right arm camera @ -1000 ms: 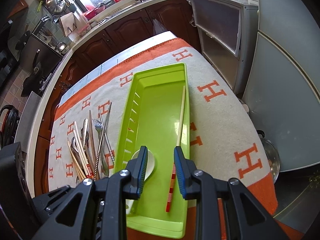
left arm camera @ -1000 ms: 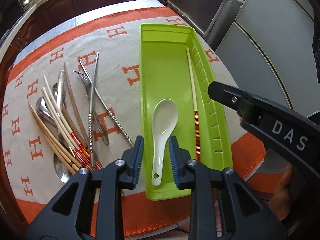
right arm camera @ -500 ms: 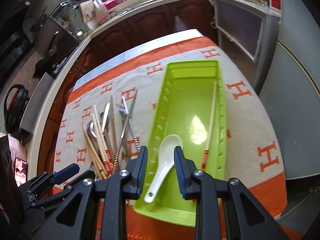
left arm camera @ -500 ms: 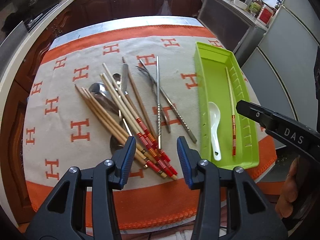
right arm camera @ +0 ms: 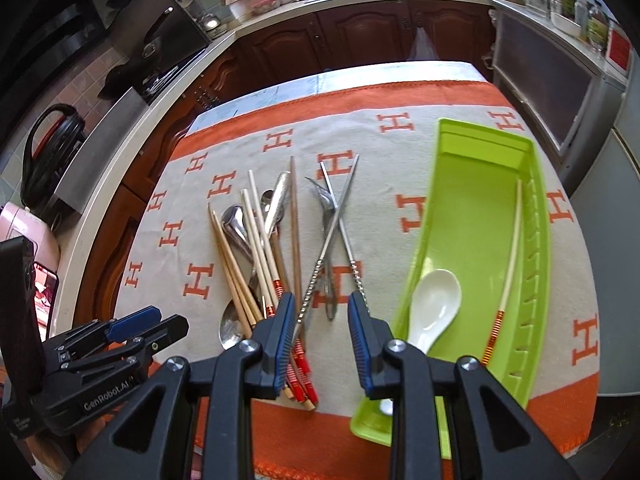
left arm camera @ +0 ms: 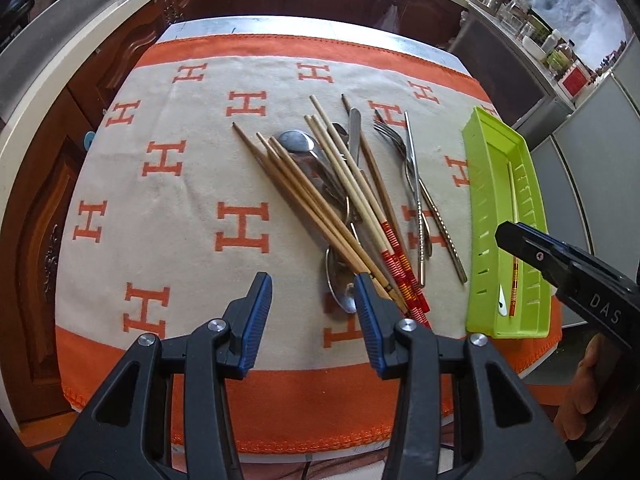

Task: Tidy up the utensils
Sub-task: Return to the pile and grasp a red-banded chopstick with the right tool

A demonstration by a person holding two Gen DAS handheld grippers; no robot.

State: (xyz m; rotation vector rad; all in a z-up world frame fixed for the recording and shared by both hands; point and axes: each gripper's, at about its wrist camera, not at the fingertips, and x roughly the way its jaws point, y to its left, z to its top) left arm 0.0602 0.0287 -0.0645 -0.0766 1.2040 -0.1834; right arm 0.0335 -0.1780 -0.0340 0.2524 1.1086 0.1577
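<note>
A heap of wooden chopsticks (left arm camera: 312,204), metal spoons (left arm camera: 298,142), a fork (left arm camera: 394,136) and metal chopsticks (left arm camera: 416,200) lies mid-cloth. My left gripper (left arm camera: 312,292) hovers open and empty at the heap's near left end. My right gripper (right arm camera: 320,312), also open and empty, hangs over the crossed metal chopsticks (right arm camera: 328,248) and the fork (right arm camera: 326,208). To the right, the green tray (right arm camera: 472,208) holds a white ceramic spoon (right arm camera: 434,304) and one red-banded chopstick (right arm camera: 510,264). In the left wrist view the right gripper (left arm camera: 560,264) covers part of the tray (left arm camera: 480,184).
A beige cloth (left arm camera: 180,220) with orange H marks and an orange border covers the table, and its near edge hangs over the front. A hand (left arm camera: 580,400) holds the right gripper. Dark wood cabinets ring the table. A phone (right arm camera: 44,292) stands at the far left.
Both grippers have swung left, away from the green tray and over the utensil heap. The left jaws stand a little wider. The white spoon stays in the tray.
</note>
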